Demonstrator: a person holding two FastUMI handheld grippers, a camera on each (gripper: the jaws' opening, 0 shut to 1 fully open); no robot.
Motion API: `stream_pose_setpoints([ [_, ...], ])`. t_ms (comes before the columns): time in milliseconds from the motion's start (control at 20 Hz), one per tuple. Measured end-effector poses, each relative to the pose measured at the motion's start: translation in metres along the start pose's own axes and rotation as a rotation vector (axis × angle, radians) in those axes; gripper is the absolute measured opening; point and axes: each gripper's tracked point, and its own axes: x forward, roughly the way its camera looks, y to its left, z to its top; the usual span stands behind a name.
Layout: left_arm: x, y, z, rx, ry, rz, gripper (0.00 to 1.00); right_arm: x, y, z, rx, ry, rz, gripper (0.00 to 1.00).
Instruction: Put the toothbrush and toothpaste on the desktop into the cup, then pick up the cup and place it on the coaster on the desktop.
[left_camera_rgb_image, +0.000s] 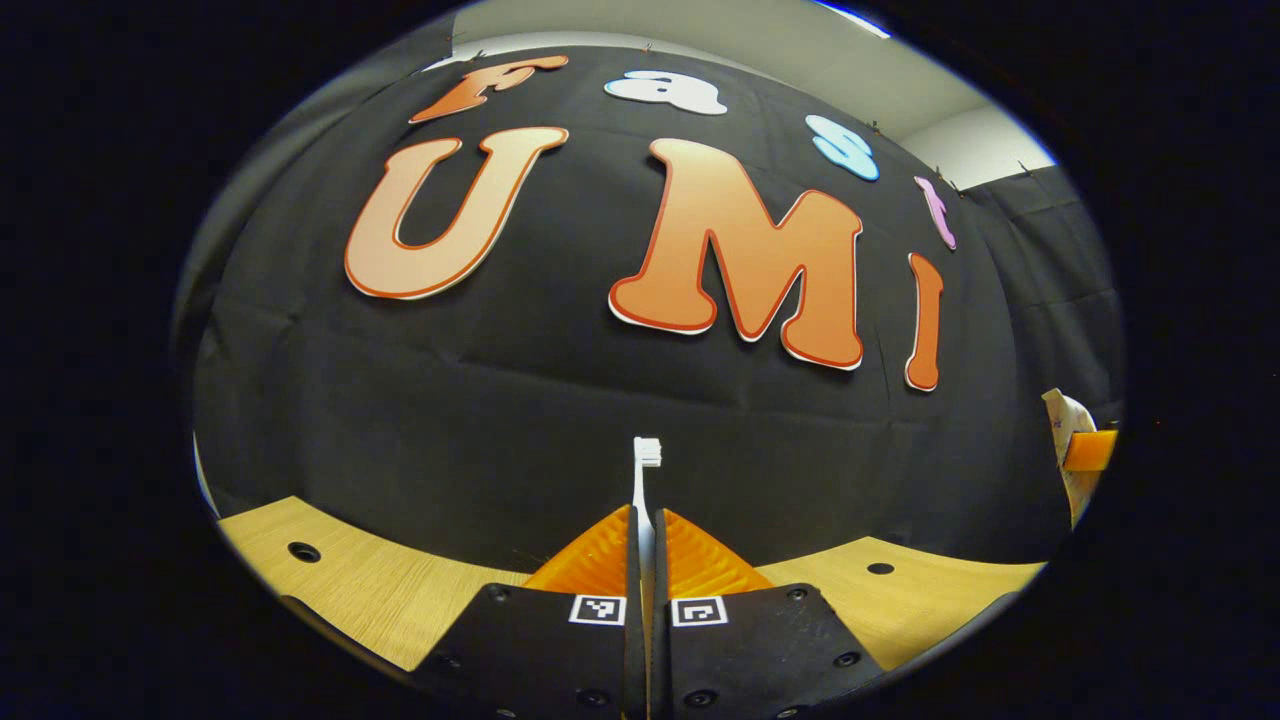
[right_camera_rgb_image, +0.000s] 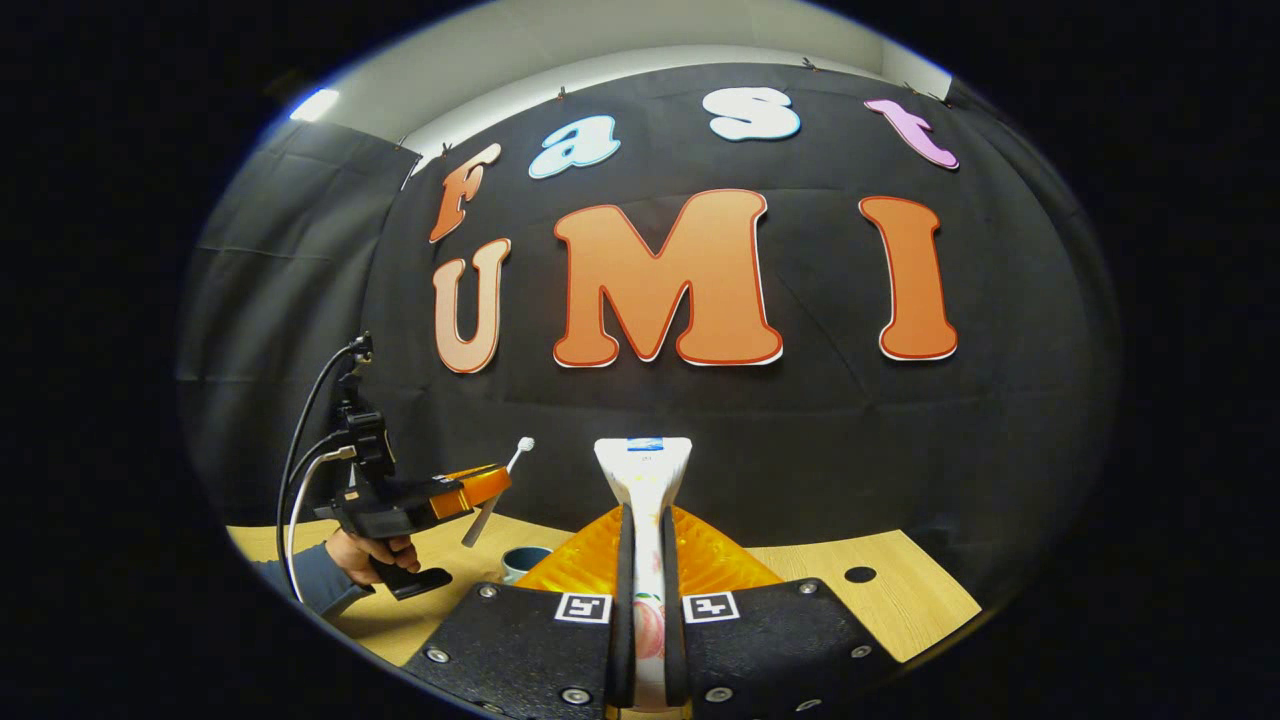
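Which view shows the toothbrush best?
The right gripper view: the whole toothbrush shows there, held tilted in the left gripper above the table. The left gripper view shows just its head and neck between the jaws.

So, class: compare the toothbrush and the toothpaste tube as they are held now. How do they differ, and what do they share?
The toothbrush is a thin stem ending in a small bristle head; the toothpaste tube is broad, flaring to a flat end. The toothbrush sits in the left gripper, the toothpaste tube in the right gripper. Both are white, clamped and held above the desktop.
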Motion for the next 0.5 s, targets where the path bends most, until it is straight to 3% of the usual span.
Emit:
stream_pose_setpoints([
  [300, 0.022, -0.01, -0.022, -0.042, -0.018, -0.157, 0.02, 0.007, 0.011, -0.007, -0.047, 0.008, 0.05, 0.12],
  [500, 0.03, -0.005, -0.049, -0.033, 0.014, -0.198, 0.02, 0.012, 0.016, -0.015, -0.067, 0.018, 0.066, 0.12],
])
